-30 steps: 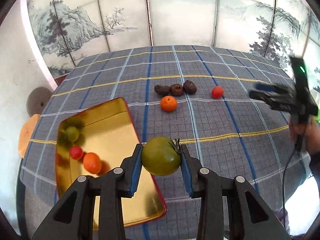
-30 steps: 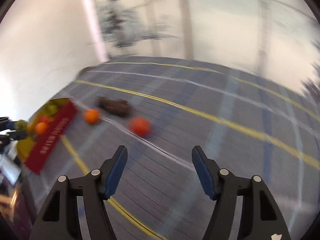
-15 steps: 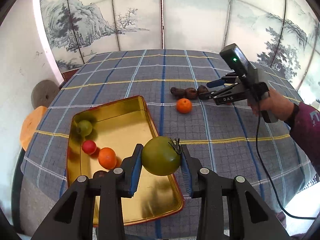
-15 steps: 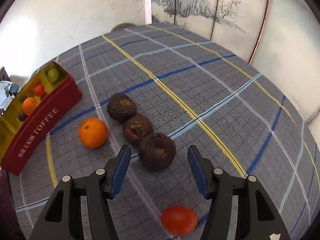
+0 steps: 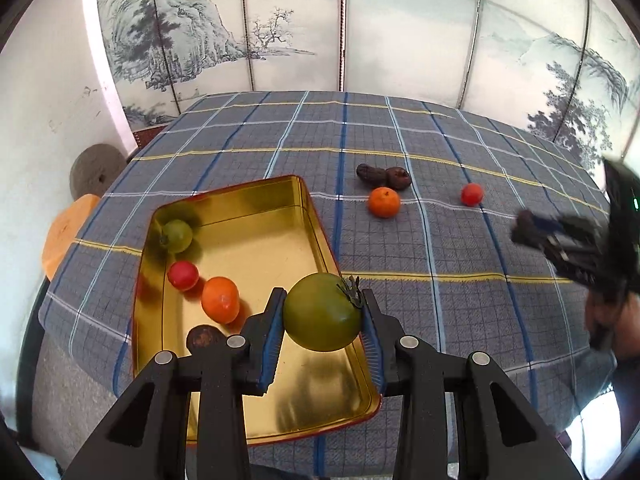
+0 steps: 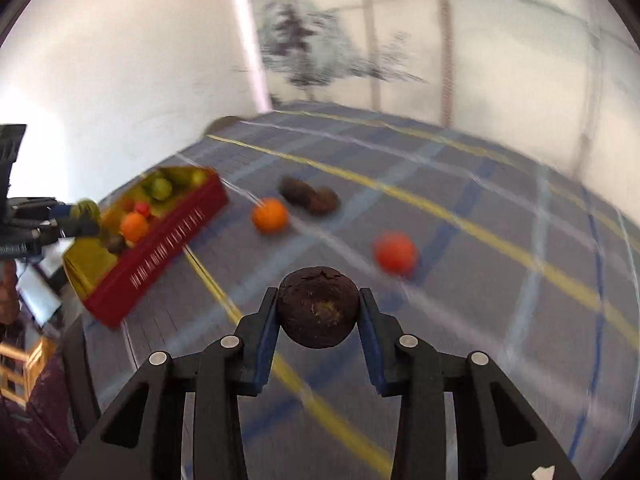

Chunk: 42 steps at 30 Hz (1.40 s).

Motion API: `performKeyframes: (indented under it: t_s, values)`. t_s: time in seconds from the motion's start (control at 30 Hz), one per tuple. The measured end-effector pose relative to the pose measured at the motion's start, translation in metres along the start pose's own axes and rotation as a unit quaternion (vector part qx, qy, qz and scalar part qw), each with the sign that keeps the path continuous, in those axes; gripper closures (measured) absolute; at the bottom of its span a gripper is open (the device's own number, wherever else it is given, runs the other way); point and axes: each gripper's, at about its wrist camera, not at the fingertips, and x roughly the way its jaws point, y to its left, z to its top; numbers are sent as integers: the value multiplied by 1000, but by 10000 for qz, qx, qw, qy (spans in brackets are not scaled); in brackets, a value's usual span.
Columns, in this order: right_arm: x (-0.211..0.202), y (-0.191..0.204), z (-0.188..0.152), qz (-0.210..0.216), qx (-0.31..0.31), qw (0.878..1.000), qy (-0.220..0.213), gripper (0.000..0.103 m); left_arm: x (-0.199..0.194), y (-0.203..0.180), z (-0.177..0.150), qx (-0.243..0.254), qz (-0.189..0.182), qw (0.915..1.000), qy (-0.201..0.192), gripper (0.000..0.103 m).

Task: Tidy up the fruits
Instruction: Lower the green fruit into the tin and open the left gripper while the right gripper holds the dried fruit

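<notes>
My left gripper [image 5: 322, 318] is shut on a green tomato [image 5: 320, 316], held above the right rim of the gold tin tray [image 5: 256, 240]. Inside the tray lie a small green fruit [image 5: 176, 235], a red tomato [image 5: 183, 275], an orange [image 5: 220, 299] and a dark brown fruit [image 5: 204, 338]. My right gripper [image 6: 318, 312] has its jaws closing on a dark brown wrinkled fruit [image 6: 318, 312], pads pressing on it, lifted off the cloth. On the cloth lie an orange [image 6: 270, 215], a red tomato [image 6: 395, 254] and two dark brown fruits [image 6: 310, 196].
A blue plaid cloth [image 5: 400, 264] covers the table. A painted folding screen [image 5: 280, 28] stands behind it. A grey round thing [image 5: 94, 170] and an orange stool [image 5: 66, 232] sit off the left edge. The right wrist view is blurred by motion.
My right gripper reached the row of dark fruits, closed on the nearest one and pulled back to the right with it. The left gripper kept the green tomato and shifted slightly over the tray.
</notes>
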Motion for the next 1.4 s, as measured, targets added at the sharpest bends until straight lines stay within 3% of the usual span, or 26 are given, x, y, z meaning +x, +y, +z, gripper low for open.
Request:
performKeyframes:
  t_s: [0.13,0.3,0.83,1.1,1.4]
  values:
    - [-2,-21,-25,-423,444,9979,224,68,-1,-1,-8,16,24,10000,-56,66]
    - [0,-38,-29,-619,758,9947,313,68,-7,10,-16,-132,45,9999,-101,66]
    - [3,-50,-33,-601,1007,9925,347,67,-1,47,-46,-576,62,9983,63,65]
    - [4,-48,-33,-622,976,9925,383,67,9,45,-39,-523,-6,9986,96,65]
    - [7,-48,-33,-617,975,9924,425,67,45,43,6,-447,114,9989,113,65]
